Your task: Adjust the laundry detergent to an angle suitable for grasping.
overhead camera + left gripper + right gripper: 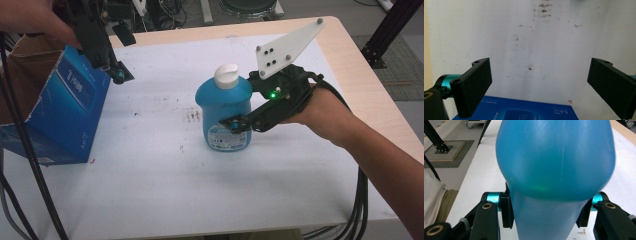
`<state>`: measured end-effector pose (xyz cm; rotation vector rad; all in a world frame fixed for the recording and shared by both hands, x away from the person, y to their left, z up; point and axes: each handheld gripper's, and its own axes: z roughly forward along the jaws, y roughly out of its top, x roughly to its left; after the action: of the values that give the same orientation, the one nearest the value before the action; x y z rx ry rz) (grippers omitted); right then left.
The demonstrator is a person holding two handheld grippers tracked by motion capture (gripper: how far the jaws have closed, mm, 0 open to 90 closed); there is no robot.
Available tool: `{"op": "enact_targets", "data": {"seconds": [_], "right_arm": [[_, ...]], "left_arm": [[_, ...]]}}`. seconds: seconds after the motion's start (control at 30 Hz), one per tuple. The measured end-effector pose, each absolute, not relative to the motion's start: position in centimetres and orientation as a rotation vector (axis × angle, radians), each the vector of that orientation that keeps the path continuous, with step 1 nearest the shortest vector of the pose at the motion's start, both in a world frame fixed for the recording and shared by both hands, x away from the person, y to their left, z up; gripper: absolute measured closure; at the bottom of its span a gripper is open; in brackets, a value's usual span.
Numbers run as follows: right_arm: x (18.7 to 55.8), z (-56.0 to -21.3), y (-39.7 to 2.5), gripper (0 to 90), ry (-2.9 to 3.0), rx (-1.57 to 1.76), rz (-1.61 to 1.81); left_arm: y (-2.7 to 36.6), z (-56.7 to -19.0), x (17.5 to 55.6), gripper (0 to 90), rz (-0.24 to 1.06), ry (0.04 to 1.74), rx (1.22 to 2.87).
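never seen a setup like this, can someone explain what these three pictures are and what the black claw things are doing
No robot here: a person holds a handheld two-jaw gripper in each hand, and each gripper carries its own camera. The high view looks down on the white table from above. The other two pictures look along each gripper's own black jaws.

The right gripper is clamped on the lower body of a blue bottle with a white cap, which stands upright on the table. The right gripper view shows that bottle pinched from both sides.

The left gripper is open and holds nothing. It hovers above an open cardboard box with blue printed sides at the table's left edge. Dark smudges mark the table.
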<state>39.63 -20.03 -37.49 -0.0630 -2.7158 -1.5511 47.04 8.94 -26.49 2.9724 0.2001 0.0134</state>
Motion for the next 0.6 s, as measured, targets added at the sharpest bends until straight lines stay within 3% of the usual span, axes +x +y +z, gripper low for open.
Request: {"op": "enact_targets", "data": {"seconds": [0.6], "right_arm": [[40.1, -38.6, -19.1, 45.5, -2.68, -0.017, -1.559]], "left_arm": [[9.0, -26.6, 47.1, 5.6, 0.01, 0.205, 2.977]]}}
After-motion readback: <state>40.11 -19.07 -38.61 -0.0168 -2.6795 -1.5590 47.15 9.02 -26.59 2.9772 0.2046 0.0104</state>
